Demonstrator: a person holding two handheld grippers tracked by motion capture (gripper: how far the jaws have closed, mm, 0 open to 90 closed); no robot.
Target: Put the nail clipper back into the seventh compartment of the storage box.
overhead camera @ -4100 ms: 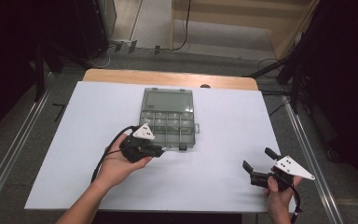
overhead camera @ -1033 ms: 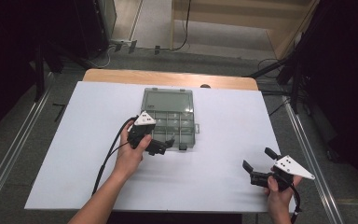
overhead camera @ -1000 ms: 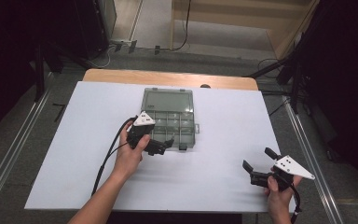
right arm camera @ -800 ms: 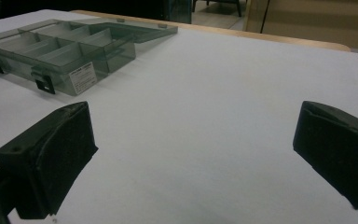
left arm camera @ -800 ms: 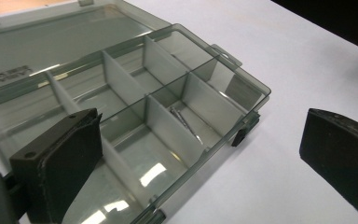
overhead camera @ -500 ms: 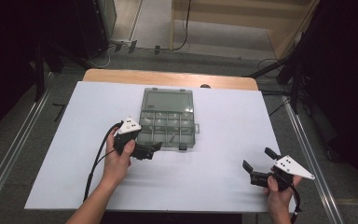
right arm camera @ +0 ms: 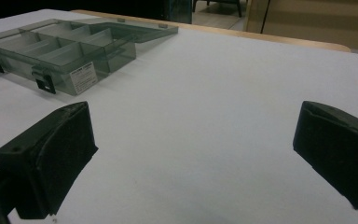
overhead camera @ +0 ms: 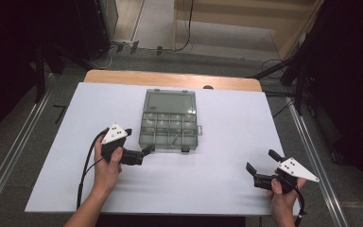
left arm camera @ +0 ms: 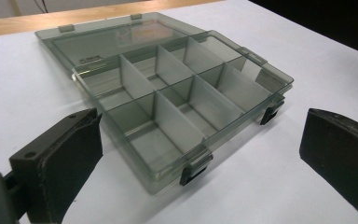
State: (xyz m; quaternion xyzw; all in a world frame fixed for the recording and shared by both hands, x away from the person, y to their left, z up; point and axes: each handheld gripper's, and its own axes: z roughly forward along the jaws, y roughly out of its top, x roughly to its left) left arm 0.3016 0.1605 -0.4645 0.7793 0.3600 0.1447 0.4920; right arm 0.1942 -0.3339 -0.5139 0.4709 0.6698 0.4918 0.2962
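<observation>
Smoky plastic organiser box [overhead camera: 171,122] open, compartments empty, left tongs [overhead camera: 144,152] near.

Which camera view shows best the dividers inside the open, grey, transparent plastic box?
The left gripper view: the grey transparent plastic box is close, its dividers distinct. The high view shows it small from above; the right gripper view shows it far off, at a low angle.

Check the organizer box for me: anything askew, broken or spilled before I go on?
Nothing stands out. The organizer box lies open and square on the table, lid flat behind it, compartments empty, dividers upright. The left gripper, jaws apart, sits by its near left corner.
</observation>
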